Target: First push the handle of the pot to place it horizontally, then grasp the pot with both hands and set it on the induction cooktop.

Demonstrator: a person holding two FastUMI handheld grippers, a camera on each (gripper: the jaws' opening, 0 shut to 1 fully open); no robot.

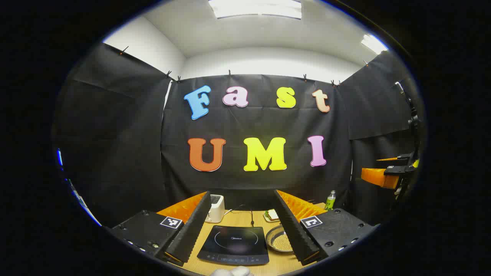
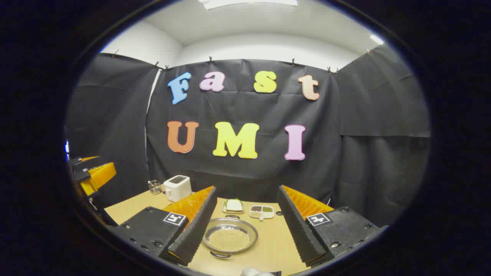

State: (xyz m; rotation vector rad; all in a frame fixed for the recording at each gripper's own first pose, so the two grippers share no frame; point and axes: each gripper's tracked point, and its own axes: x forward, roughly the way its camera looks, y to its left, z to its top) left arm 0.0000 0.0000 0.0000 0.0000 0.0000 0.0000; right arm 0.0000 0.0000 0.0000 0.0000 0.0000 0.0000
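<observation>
Pot lies between parted fingers, apparently untouched.

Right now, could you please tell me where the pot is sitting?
In the right gripper view the pot sits on the table between the open gripper's fingers, in front of the sandwich plate; in the left gripper view it lies right of the cooktop.

Induction cooktop: glossy black, thin white ring marking. Pot: silver metal, fine dotted base, dark handle. Worktop: light tan wood tone. Toaster: white. Bottle: green. Gripper bodies: black, ribbed black pads, orange backing, black-and-white square markers.
</observation>
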